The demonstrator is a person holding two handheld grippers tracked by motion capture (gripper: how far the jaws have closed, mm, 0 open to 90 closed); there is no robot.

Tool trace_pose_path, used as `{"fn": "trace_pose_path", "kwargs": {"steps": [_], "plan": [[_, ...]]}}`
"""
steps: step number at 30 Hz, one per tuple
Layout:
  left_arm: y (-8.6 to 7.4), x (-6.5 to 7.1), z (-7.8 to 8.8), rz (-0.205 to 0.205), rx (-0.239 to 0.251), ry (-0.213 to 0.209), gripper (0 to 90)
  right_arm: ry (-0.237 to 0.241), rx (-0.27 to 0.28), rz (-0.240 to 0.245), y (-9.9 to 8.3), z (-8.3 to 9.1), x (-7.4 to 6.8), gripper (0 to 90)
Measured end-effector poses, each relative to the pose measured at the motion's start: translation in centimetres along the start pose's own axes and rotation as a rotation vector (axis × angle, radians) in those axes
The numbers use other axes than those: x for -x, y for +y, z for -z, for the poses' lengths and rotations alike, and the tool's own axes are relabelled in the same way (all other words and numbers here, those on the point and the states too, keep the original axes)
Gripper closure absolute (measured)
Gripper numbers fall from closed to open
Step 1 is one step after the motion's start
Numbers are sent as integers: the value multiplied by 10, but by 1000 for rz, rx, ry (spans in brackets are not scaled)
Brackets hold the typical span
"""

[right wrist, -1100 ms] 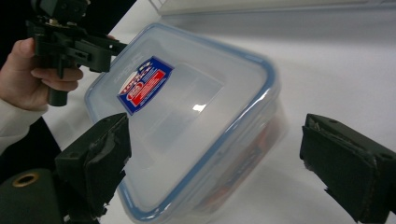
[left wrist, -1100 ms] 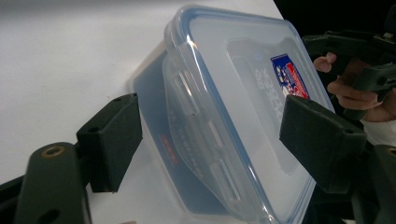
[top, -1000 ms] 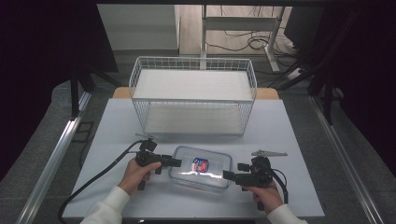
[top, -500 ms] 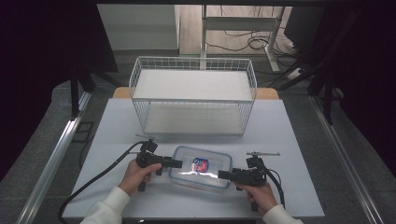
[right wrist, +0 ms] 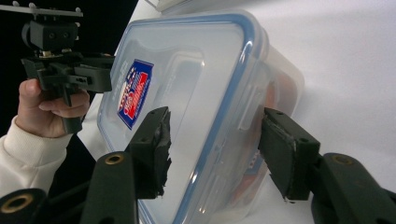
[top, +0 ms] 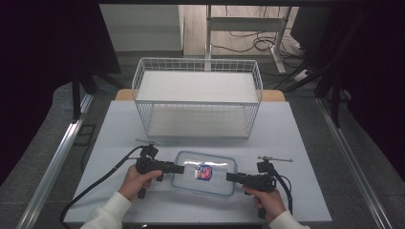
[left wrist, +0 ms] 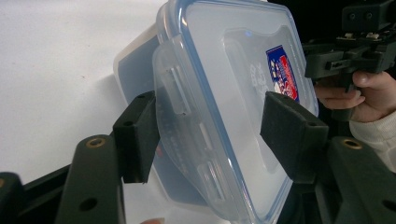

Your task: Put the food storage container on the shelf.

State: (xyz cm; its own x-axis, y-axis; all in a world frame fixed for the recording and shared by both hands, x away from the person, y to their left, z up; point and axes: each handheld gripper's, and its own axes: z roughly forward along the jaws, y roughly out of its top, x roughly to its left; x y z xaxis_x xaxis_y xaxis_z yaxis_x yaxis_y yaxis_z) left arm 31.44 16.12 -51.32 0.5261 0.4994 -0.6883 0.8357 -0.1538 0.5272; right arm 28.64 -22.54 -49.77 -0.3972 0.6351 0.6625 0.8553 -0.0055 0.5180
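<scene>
Both pairs of tongs have just been closing on the clear lidded container (top: 204,173), which lies on the white table (top: 305,138) before the wire basket (top: 198,98). Left tongs (left wrist: 210,130) and right tongs (right wrist: 212,140) straddle its end latches, seemingly not yet pressed. Even, simultaneous squeezing at both ends is advised.

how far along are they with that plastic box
Early on. Done: both grippers are at the box's short ends, the left gripper and the right gripper. In hand: the jaws have just been closing around the clear lidded container, one pad above the lid and one below the end latch; neither clearly presses yet. Left: grip, lift, perhaps into the wire basket, though that is a guess.
</scene>
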Motion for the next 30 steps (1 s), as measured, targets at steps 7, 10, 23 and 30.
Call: {"fn": "trace_pose_path", "kwargs": {"steps": [7,10,23,30], "plan": [[-2,5,8,-9,25,2,442,0,20,1,0,4,-5,501],[-3,6,8,-8,25,5,446,0,19,10,0,4,-6,503],[-5,15,14,-17,45,20,472,-3,34,34,0,8,-11,519],[-2,19,21,-28,71,29,476,5,48,76,6,8,-15,520]]}}
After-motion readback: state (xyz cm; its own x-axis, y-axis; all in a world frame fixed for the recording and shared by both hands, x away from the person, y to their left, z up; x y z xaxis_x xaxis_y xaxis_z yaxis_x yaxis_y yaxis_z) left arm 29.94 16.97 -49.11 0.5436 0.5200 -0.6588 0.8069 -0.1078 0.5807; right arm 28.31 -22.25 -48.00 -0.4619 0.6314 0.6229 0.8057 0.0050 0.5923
